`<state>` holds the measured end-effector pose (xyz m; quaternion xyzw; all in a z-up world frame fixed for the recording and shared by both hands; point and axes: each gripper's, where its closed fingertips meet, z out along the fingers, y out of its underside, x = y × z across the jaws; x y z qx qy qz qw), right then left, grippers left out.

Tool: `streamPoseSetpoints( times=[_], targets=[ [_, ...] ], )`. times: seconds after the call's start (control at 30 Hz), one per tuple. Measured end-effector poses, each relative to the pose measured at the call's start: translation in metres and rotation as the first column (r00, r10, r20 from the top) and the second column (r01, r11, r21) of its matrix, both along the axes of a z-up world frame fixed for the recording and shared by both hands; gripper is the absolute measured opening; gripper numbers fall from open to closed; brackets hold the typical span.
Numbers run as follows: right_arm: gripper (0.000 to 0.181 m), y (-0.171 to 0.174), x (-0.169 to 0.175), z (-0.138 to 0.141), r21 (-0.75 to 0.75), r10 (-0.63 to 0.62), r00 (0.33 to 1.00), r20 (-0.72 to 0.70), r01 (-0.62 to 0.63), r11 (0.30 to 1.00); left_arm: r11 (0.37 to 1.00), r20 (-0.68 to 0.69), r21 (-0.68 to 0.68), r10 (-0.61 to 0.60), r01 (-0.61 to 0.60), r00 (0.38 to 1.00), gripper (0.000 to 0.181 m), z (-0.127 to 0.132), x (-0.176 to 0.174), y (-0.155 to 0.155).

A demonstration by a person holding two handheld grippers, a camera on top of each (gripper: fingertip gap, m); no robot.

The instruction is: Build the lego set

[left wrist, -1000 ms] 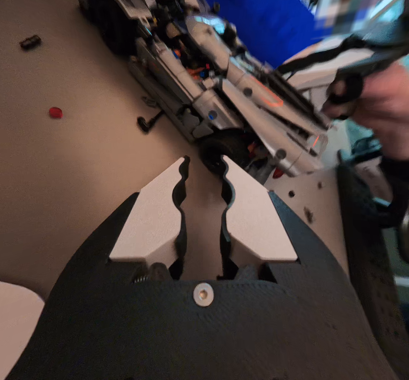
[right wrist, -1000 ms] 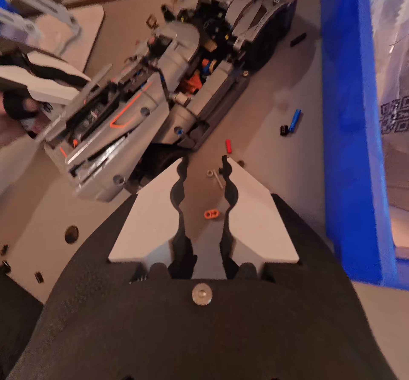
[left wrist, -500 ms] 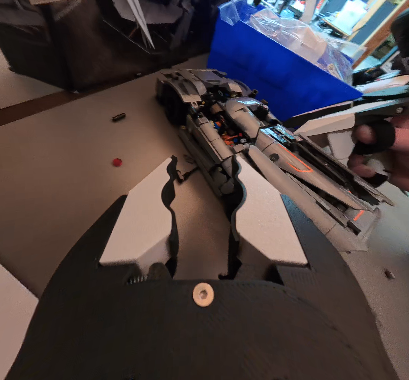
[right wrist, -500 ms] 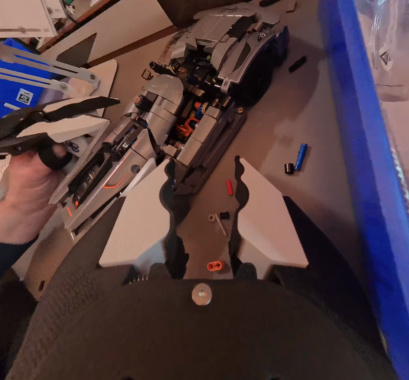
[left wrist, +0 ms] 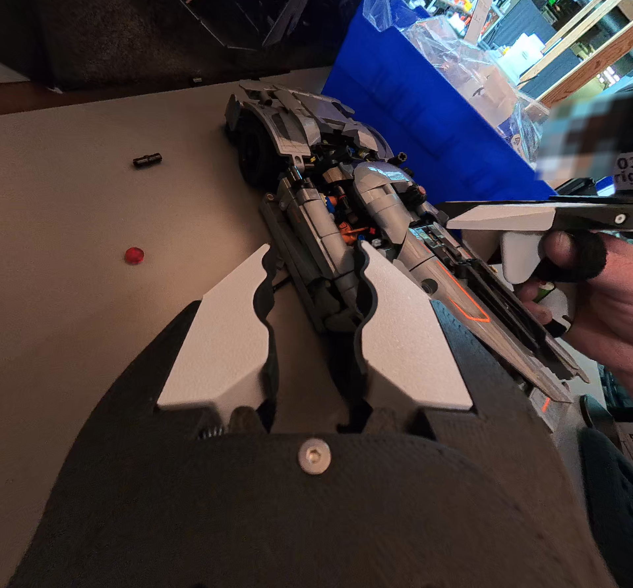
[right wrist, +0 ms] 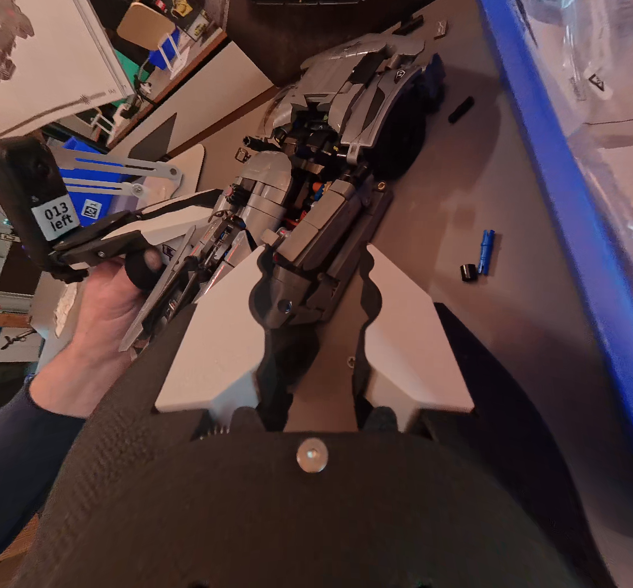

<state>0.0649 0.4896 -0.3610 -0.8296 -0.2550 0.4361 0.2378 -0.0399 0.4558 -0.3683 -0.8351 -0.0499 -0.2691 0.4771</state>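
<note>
A tan table [left wrist: 85, 297] in a cluttered workshop carries the work; a blue bin [left wrist: 404, 119] holding clear plastic bags stands along its far right edge, and a dark box rises at the far end. The grey lego car [left wrist: 318, 201], part-built with orange and blue pieces showing in its open middle, lies lengthwise on the table just beside the bin.

My left claw [left wrist: 313, 259] is spread wide, its right finger over the near left flank of the car; whether it touches, I cannot tell. My right claw [right wrist: 313, 259] is likewise spread, its fingers either side of the car's near right flank, with gaps visible at both.

Loose parts: a red round stud [left wrist: 134, 255] and a black pin [left wrist: 147, 160] lie well apart on the left of the table; a blue pin [right wrist: 486, 252] and a black ring [right wrist: 468, 272] lie together between car and bin, with a black bar [right wrist: 460, 109] farther off.

My right hand [left wrist: 603, 283] and my left hand [right wrist: 102, 311] each grip a handle.
</note>
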Motion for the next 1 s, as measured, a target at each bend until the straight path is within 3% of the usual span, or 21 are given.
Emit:
streamPoseSetpoints(
  times=[0.5, 0.73, 1.0],
  targets=[
    [0.044, -0.002, 0.019, -0.014, 0.047, 0.044, 0.991, 0.124, -0.050, 0.998, 0.999, 0.034, -0.011, -0.040, 0.040, 0.999, 0.031, -0.001, 0.009, 0.003],
    [0.043, 0.000, 0.018, 0.004, 0.053, 0.019, 0.998, 0.057, -0.022, 0.998, 0.998, 0.049, -0.016, -0.058, 0.059, 0.997, 0.029, -0.002, 0.011, 0.002],
    [0.042, 0.006, 0.008, -0.004, 0.030, 0.003, 0.999, 0.046, -0.004, 1.000, 0.996, 0.120, -0.043, -0.074, 0.080, 0.990, 0.030, -0.003, 0.013, 0.004]
  ],
)
